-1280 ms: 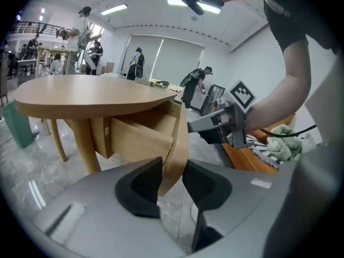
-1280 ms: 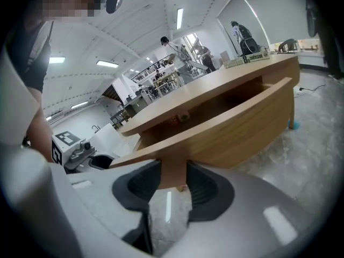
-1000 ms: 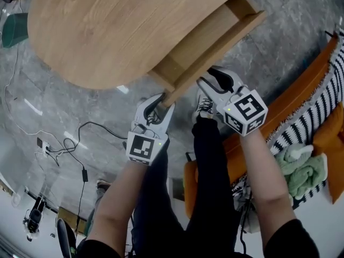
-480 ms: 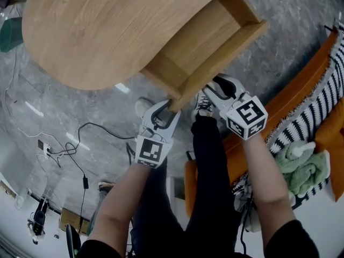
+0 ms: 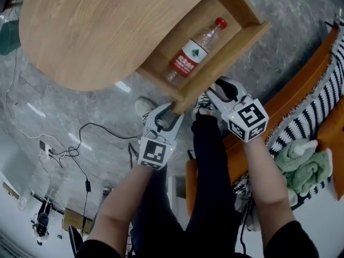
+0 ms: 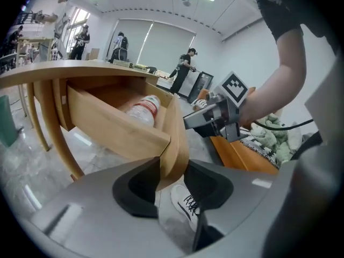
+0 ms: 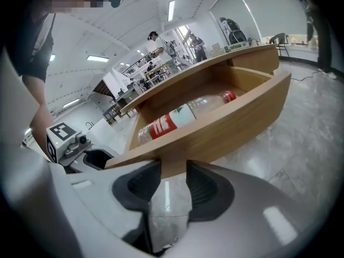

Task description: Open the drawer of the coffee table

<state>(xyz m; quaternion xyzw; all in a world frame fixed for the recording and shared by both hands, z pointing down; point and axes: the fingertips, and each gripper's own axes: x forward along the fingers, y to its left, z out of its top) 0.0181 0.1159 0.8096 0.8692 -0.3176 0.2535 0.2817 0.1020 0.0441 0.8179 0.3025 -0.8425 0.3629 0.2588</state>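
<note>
**A:** Nearest entry?

**B:** Left hand-held gripper (image 5: 167, 113). It straddles the near left corner of the drawer (image 5: 232, 51) front. The jaws have just been opening. The wood sits between the pads, close on both sides, and the grip looks slack rather than clamped. The marker cube faces up. The left forearm (image 5: 121, 198) comes up from the lower edge of the head view, and the tool tilts forward and down.

**A:** Next?

**B:** Right hand-held gripper (image 5: 215, 92). It is on the same drawer front, further to the right. The jaws are closed on the panel's lower edge, and in the right gripper view the wood fills the gap between the pads. The cube is turned up and outward. The right forearm (image 5: 263, 165) reaches in alongside the left, angled down in much the same way.

**A:** Below them?

**B:** One white shoe (image 5: 203, 105) on the grey stone floor (image 5: 301, 15), between the two tools.

**A:** The drawer itself?

**B:** Light wood. It stands well out from under the worktop (image 5: 107, 31), with its inside open to view.

**A:** Contents?

**B:** One clear plastic bottle (image 5: 191, 55) with a red label and a red cap. It lies on its side, slantwise, with the cap toward the far right end.

**A:** Farthest?

**B:** The coffee table's rounded wooden worktop. Its surface is bare where it shows.
</note>
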